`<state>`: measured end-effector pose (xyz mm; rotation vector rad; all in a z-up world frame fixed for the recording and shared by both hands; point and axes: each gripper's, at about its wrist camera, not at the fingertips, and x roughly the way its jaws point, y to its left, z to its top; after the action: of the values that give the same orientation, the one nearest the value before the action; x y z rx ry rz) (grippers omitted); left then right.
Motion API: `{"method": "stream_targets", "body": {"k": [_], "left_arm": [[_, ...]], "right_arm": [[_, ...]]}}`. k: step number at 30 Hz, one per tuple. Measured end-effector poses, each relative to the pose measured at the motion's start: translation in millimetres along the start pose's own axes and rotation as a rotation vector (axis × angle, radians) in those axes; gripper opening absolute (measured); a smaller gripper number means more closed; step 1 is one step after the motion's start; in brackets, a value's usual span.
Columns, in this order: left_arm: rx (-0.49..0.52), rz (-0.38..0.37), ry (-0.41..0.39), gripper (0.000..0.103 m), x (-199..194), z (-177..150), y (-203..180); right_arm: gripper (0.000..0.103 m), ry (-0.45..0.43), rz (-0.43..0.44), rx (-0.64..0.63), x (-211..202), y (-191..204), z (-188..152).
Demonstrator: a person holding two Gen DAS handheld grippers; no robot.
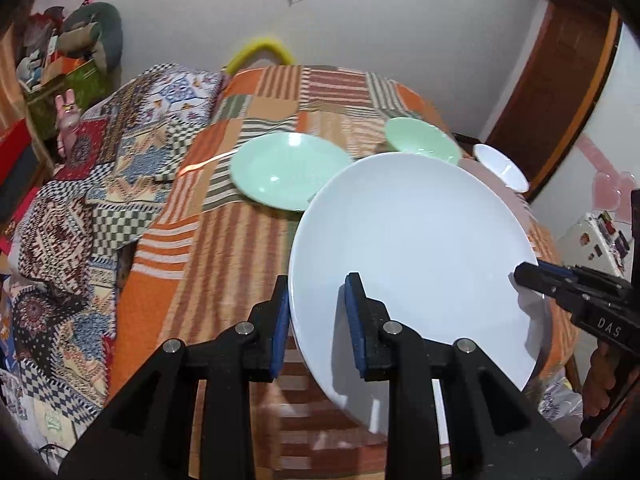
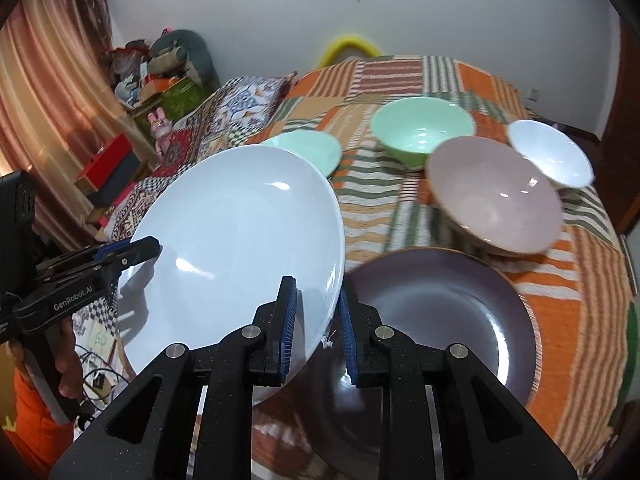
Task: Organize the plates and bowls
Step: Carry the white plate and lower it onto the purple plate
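A large white plate [image 1: 420, 248] [image 2: 236, 236] is held in the air, tilted, above the table. My left gripper [image 1: 316, 312] is shut on its left rim. My right gripper [image 2: 318, 320] is shut on its right rim; it also shows in the left wrist view [image 1: 532, 276]. Below the white plate lies a dark purple plate [image 2: 440, 312]. Beyond stand a pink bowl [image 2: 496, 196], a green bowl [image 2: 420, 132] [image 1: 424, 140], a small white bowl [image 2: 552, 152] [image 1: 500, 166] and a green plate [image 1: 288, 168] [image 2: 308, 148].
The round table wears an orange striped patchwork cloth [image 1: 224, 248] [image 2: 580, 280]. A bed with patterned blankets [image 1: 100, 184] lies left of it. A yellow chair back [image 2: 352, 48] stands at the far edge. Clutter fills the far left corner [image 2: 160, 76].
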<state>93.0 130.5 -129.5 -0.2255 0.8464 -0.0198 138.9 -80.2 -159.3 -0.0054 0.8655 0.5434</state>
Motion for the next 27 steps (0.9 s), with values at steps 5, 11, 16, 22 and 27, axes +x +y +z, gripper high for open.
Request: {"method": "stream_targets", "body": {"k": [5, 11, 16, 22, 27], "left_arm": [[0.041, -0.028, -0.003, 0.026, 1, 1, -31], [0.097, -0.054, 0.035, 0.026, 11, -2, -65], [0.133, -0.068, 0.069, 0.027, 22, -10, -86], [0.150, -0.082, 0.122, 0.027, 40, -20, -103], [0.176, -0.089, 0.154, 0.027, 53, -27, -115]], "right_arm": [[0.019, -0.022, -0.021, 0.045, -20, -21, -11], [0.019, -0.047, -0.050, 0.105, -34, -44, -21], [0.019, -0.041, -0.068, 0.146, -36, -60, -33], [0.019, -0.023, -0.089, 0.172, -39, -80, -49], [0.019, -0.005, -0.099, 0.214, -38, -95, -59]]}}
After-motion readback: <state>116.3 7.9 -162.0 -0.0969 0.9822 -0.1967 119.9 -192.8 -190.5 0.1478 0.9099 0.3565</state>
